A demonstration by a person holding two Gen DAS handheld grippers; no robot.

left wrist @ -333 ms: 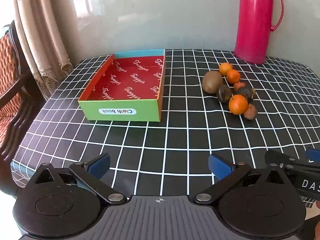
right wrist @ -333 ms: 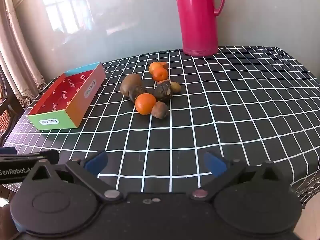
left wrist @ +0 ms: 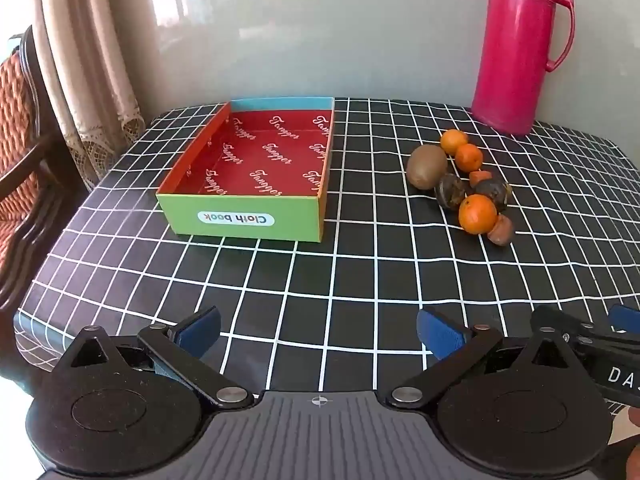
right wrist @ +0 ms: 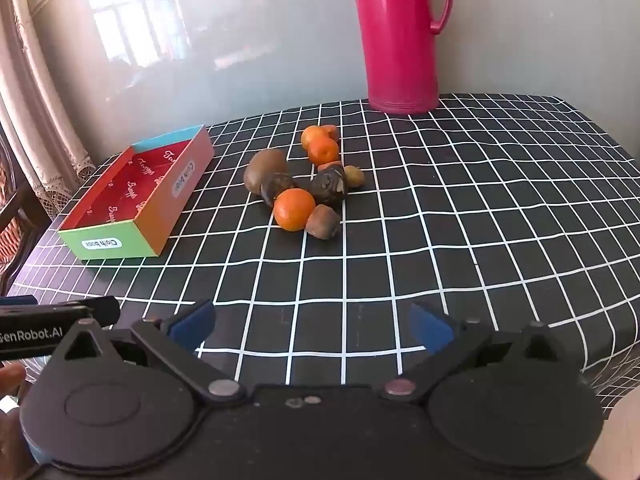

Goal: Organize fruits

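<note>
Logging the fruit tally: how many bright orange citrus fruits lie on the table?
3: nearest orange at the pile's front, two oranges at its far end. Others may be hidden.

tablecloth (left wrist: 360, 280): smooth, slight sheen | box (left wrist: 248, 224): matt cardboard | flask (left wrist: 516, 48): glossy plastic | kiwi (left wrist: 427, 167): fuzzy, matt | curtain (left wrist: 80, 60): cloth

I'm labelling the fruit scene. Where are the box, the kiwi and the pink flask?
box (left wrist: 248, 222): left wrist view, green front wall.
kiwi (left wrist: 426, 166): left wrist view, middle of its skin.
pink flask (right wrist: 400, 40): right wrist view, middle of body.
</note>
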